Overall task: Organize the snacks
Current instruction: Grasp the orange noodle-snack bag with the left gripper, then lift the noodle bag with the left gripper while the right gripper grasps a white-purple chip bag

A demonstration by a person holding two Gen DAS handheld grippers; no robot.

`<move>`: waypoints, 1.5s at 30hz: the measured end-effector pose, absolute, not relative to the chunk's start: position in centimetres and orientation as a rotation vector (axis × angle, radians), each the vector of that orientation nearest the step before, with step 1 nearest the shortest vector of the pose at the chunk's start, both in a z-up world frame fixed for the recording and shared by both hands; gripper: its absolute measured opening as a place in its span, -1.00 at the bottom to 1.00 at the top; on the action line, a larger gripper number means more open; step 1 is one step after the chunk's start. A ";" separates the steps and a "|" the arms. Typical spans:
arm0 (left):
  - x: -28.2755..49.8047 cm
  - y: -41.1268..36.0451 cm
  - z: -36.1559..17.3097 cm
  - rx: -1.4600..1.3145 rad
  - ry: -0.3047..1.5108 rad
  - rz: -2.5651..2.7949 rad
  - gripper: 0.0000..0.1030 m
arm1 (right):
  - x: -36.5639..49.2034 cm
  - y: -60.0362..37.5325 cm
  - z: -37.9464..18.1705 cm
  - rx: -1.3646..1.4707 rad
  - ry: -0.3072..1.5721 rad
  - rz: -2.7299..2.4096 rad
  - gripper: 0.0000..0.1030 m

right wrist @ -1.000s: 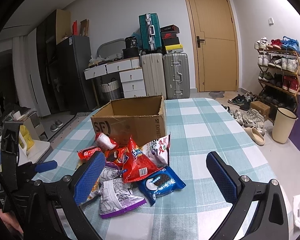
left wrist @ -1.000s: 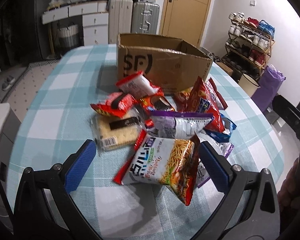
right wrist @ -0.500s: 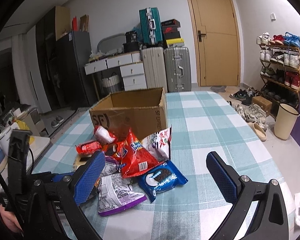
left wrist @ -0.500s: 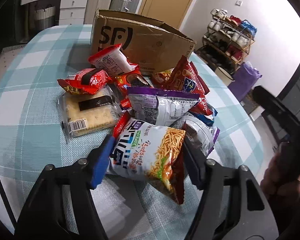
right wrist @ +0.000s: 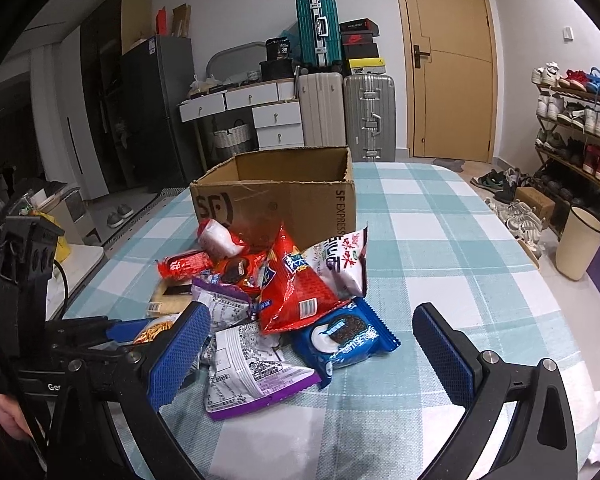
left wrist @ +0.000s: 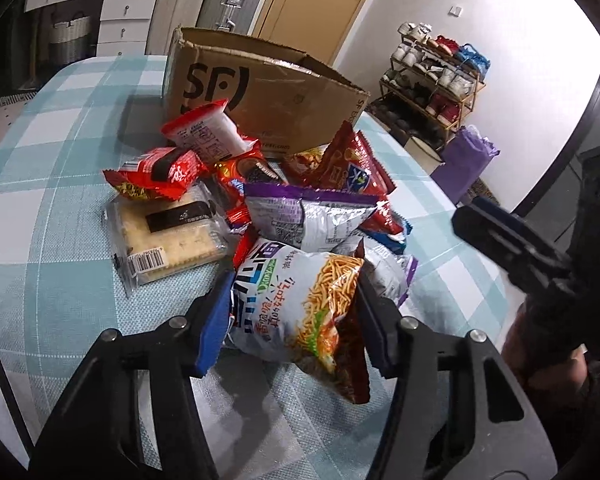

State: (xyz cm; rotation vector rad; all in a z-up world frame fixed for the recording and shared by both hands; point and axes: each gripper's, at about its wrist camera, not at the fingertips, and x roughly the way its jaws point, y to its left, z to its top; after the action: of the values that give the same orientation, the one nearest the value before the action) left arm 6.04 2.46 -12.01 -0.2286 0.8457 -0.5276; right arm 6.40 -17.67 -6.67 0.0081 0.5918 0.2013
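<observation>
Left gripper (left wrist: 296, 312) went from wide open over the pile to jaws closing on the noodle-snack bag (left wrist: 300, 300); both blue pads now sit against the bag's sides, which look slightly squeezed, so call it a grip just forming, bag not lifted yet. Camera also dipped lower and nearer, pile fills more of the left wrist view. Bag lies at the 6 o'clock edge of the snack pile on the checked tablecloth (left wrist: 52, 264), cracker pack (left wrist: 168, 236) at its 10 o'clock, purple-and-silver bag (left wrist: 312, 216) at 12 o'clock, touching it. SF cardboard box (left wrist: 260, 92) stands open at 12 o'clock behind the pile, looks empty from the right wrist view. Right gripper (right wrist: 312, 340) barely shifted, slightly lower; fingers wide apart, nothing between the pads, hovering above the blue cookie pack (right wrist: 340, 336) and the purple-edged bag (right wrist: 248, 372). Meaning: first snack is likely being picked, probably headed for the box; nothing sorted so far. Risk: puffy bag may slip or drag its neighbour.
</observation>
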 end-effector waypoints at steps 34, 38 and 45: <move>2.8 6.4 -5.9 -0.249 0.682 -0.566 0.07 | 9.5 -12.3 -11.5 0.053 0.794 0.399 1.00; 3.1 6.9 -5.9 -0.255 0.690 -0.535 0.07 | 10.0 -11.9 -12.1 0.040 0.816 0.406 0.99; 3.4 9.1 -5.2 -0.278 0.684 -0.466 0.07 | 10.5 -11.5 -12.7 0.035 0.839 0.405 0.98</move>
State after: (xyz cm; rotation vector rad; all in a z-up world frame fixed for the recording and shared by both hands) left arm 3.43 9.07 -5.21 -0.2778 0.6835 -0.4658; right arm 10.46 -11.49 -12.75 0.0354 0.8391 0.4048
